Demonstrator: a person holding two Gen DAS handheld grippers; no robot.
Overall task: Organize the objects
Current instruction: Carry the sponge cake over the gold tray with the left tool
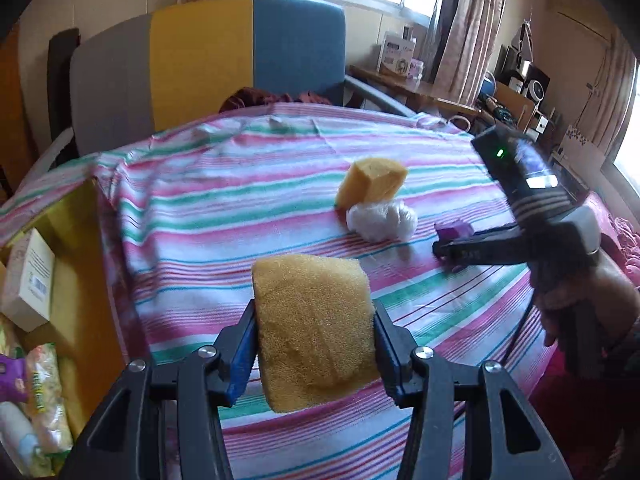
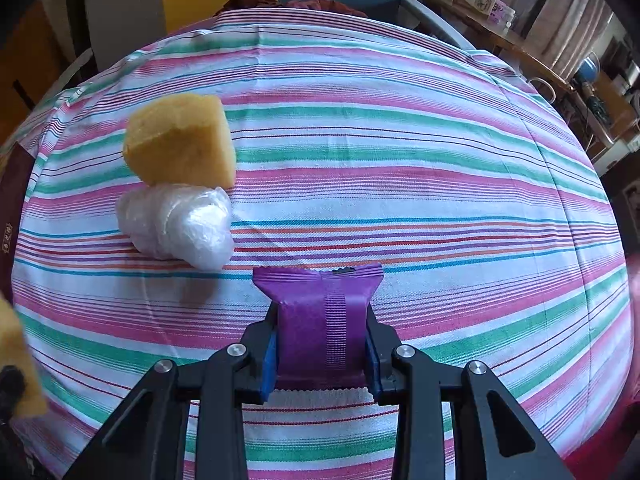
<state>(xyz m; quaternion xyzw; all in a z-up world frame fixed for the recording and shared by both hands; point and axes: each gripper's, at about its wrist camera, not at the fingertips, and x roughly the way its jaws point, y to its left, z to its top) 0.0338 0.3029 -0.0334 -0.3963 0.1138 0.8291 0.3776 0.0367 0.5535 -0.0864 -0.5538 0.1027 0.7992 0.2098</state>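
My left gripper (image 1: 315, 314) is shut on a yellow sponge (image 1: 316, 344), its blue pads squeezing both sides, held above the striped tablecloth (image 1: 224, 208). That sponge also shows at the left edge of the right wrist view (image 2: 16, 360). My right gripper (image 2: 321, 322) is shut on a purple packet (image 2: 320, 300) low over the cloth. In the left wrist view it is at the right (image 1: 444, 248) with the purple packet (image 1: 454, 234) in its jaws. A second yellow sponge (image 2: 180, 140) leans on a crumpled white plastic bundle (image 2: 180, 224) left of the packet.
A yellow open box (image 1: 76, 280) at the table's left edge holds a white carton (image 1: 30, 280), snack bags and a purple pack. A grey, yellow and blue chair (image 1: 208, 60) stands behind the table. A cluttered wooden desk (image 1: 432, 96) is at the back right.
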